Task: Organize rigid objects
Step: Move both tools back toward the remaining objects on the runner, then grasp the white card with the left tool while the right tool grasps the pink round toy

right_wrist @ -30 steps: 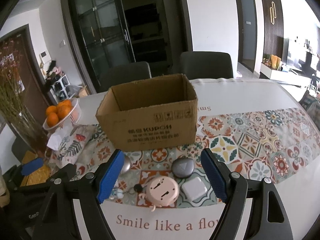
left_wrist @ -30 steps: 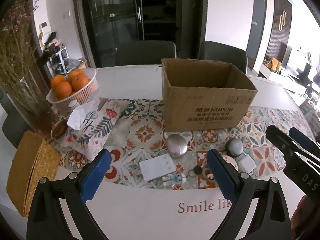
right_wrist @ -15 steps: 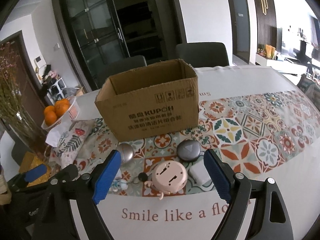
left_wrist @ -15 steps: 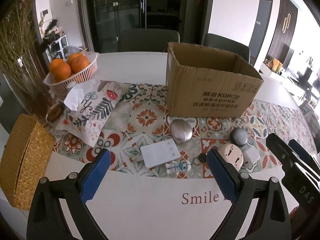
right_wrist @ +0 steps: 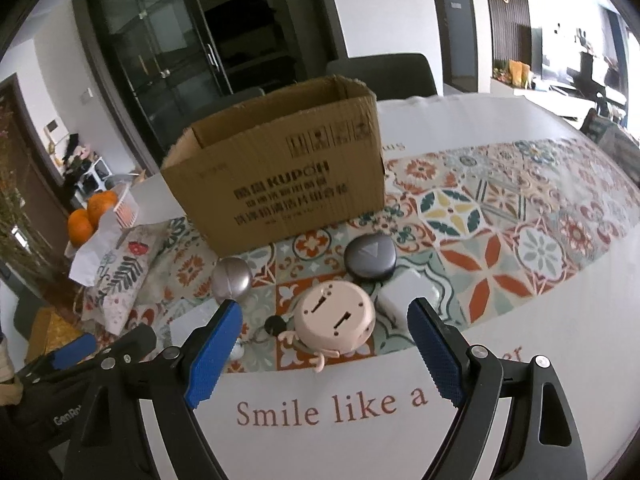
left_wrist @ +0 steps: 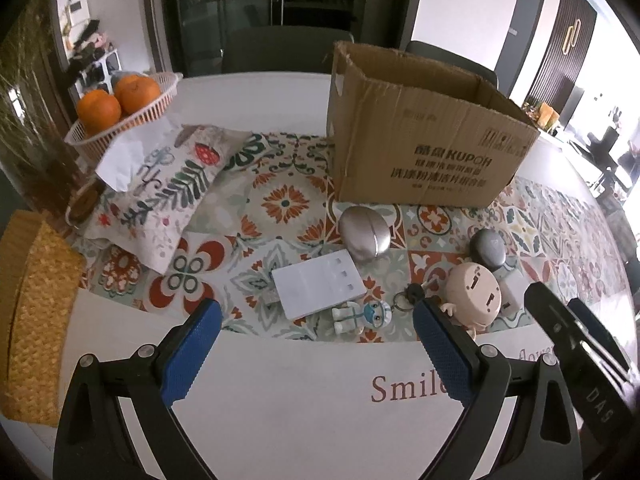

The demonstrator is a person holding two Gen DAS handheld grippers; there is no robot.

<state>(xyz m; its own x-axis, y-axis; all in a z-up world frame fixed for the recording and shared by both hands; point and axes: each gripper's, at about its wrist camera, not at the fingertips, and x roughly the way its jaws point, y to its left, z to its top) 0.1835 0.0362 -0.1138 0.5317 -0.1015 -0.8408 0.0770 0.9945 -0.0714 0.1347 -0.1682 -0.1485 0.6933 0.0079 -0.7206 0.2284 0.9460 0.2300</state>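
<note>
An open cardboard box point(left_wrist: 424, 136) stands on the patterned runner; it also shows in the right wrist view point(right_wrist: 288, 176). In front of it lie a silver egg-shaped case point(left_wrist: 365, 237), a white flat box point(left_wrist: 318, 283), a small figure keychain point(left_wrist: 362, 316), a pink round toy point(left_wrist: 474, 299), a grey rounded case point(left_wrist: 488, 247) and a white square case point(right_wrist: 412, 300). My left gripper point(left_wrist: 316, 344) is open, just short of the white box and keychain. My right gripper point(right_wrist: 324, 348) is open, with the pink toy point(right_wrist: 336, 320) between and just beyond its fingertips.
A basket of oranges point(left_wrist: 120, 108), a patterned pillow point(left_wrist: 168, 196) with tissue, a woven yellow box point(left_wrist: 36, 312) and a vase of dried stems stand at the left. Dark chairs stand behind the table. The right gripper shows at the left view's right edge point(left_wrist: 576, 344).
Both grippers have moved forward and lower toward the small objects, which now look larger. The pink toy now lies closer to the right gripper's fingertips. Both stay open.
</note>
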